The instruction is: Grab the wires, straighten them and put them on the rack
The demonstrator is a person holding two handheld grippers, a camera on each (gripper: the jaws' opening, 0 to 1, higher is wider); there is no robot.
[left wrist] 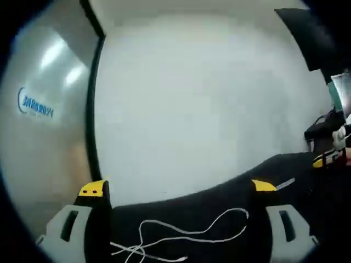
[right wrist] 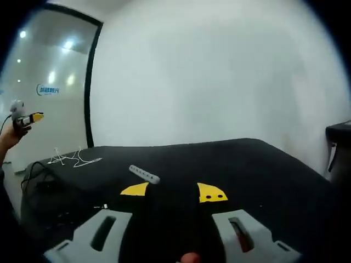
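My left tool (left wrist: 178, 189) stands wide and holds nothing, hovering over the white wires (left wrist: 181, 235) tangled at the bottom centre of the left gripper view on the black worktop (left wrist: 219, 203). My right tool (right wrist: 173, 192) is narrower, also bare, with the grey rack (right wrist: 145, 173) just above it at centre. The wires loop over each other, so I judge a pinch could drag the whole knot, or snag it. They lie near the worktop's far edge by the white wall (left wrist: 208, 93); the middle of the worktop leaves open room toward the rack
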